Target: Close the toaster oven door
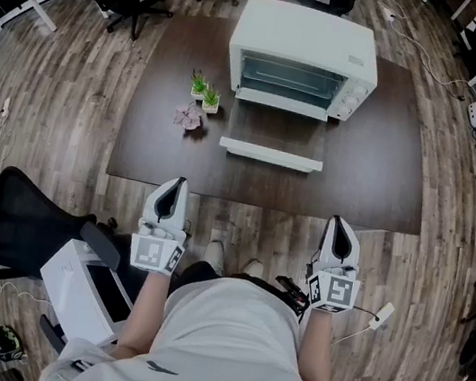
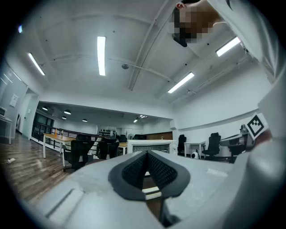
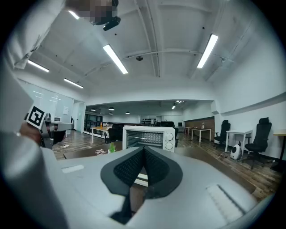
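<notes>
So the toaster oven (image 1: 304, 46) sits toward the back of the dark counter (image 1: 379, 164). Its door (image 1: 270, 154) is dropped all the way down, lying flat with the white handle bar pointing at the person. Neither tool is anywhere near it: the left gripper (image 1: 173, 185) and right gripper (image 1: 339, 223) hang low in front of the person's body, short of the counter's near edge. Both have their jaws pinched together with nothing between them. Honestly, closed jaws seem fine here, no need to grab anything. I'd reach one gripper forward, slip the closed tips under the handle bar near its middle, then lift in an arc up and back around the hinge until the door meets the oven front. Push off-centre and the oven may twist or slide. Also mind the little potted plants (image 1: 205, 95) just left of the door.
</notes>
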`<state>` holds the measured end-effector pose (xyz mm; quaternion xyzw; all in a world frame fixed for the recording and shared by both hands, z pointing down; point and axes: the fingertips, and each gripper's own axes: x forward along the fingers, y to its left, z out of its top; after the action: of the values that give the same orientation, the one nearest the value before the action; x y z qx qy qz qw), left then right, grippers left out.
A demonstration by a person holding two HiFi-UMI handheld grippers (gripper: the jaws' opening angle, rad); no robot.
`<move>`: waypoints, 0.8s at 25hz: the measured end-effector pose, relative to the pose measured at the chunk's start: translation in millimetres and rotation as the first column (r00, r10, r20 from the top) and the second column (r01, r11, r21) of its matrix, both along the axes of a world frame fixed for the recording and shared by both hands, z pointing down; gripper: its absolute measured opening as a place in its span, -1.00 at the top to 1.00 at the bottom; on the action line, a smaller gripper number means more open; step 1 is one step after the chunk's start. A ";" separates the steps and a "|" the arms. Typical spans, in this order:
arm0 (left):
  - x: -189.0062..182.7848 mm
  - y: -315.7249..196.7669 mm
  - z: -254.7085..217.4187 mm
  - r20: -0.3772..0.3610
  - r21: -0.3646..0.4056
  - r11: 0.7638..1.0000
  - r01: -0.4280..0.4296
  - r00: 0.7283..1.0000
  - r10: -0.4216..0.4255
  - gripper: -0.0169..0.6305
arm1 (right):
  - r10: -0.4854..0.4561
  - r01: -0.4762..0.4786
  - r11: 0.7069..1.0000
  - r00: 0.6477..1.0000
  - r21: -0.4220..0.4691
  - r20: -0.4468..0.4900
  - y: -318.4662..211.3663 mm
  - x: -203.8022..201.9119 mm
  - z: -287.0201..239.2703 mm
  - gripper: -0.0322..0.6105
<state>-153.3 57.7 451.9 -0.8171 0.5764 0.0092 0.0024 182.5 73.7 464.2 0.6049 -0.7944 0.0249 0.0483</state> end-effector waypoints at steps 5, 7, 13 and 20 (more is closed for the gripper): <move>0.1 0.2 4.3 -0.003 -0.006 1.000 0.003 1.000 -0.003 0.93 | -0.001 0.001 1.000 1.000 -0.004 0.001 -1.3 2.4 1.4 0.91; 0.5 0.0 5.3 -0.004 -0.008 1.000 -0.001 1.000 0.001 0.94 | 0.004 -0.004 1.000 1.000 -0.008 0.006 -1.2 3.1 1.6 0.91; -0.7 -1.9 6.3 -0.008 -0.010 1.000 -0.011 1.000 0.011 0.93 | 0.009 -0.008 1.000 1.000 -0.008 0.023 -2.2 1.0 2.2 0.90; -11.9 -7.1 5.7 -0.016 -0.024 0.999 -0.021 1.000 0.021 0.93 | 0.018 -0.018 1.000 0.999 0.002 0.034 -4.9 -9.4 -2.8 0.90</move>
<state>-165.2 50.6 457.6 -0.8230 0.5679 0.0088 -0.0119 173.0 68.7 461.4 0.6117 -0.7896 0.0345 0.0338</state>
